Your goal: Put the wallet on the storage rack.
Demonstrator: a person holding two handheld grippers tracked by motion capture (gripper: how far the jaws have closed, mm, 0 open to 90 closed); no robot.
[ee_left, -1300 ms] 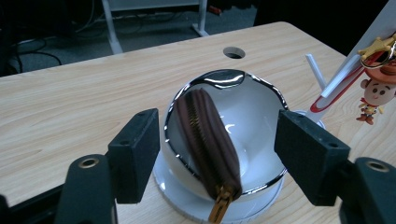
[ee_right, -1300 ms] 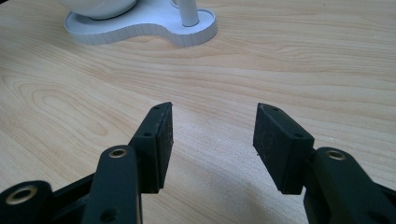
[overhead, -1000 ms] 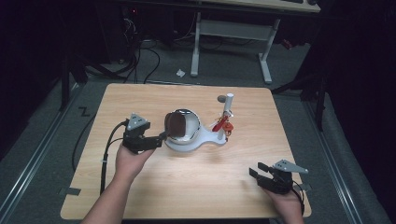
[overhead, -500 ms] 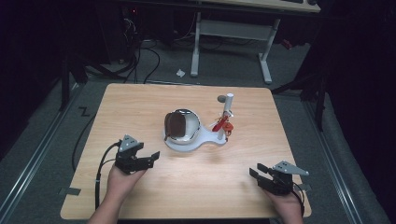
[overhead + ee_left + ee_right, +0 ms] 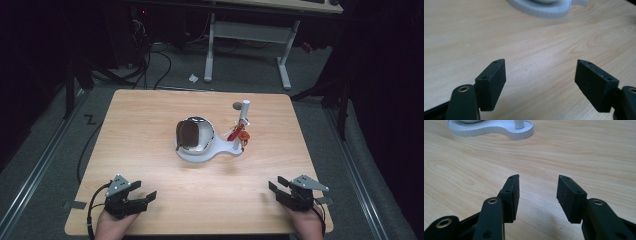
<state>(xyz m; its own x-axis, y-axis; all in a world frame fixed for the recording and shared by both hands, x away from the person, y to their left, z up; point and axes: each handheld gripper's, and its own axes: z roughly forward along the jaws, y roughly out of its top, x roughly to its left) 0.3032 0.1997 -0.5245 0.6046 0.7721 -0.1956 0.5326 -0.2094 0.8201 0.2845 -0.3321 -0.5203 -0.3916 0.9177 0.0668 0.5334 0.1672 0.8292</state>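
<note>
Pale wooden table in a dim room with cables on the floor: a white stand holding a shiny bowl-like cup and a post with a red clip sits mid-table, well apart from both grippers. Left gripper rests at the near edge, jaws wide and empty; right gripper has its jaws half apart, having just been narrowing, nothing between them.

Black left gripper and right gripper, grey plates, brass rivets.
</note>
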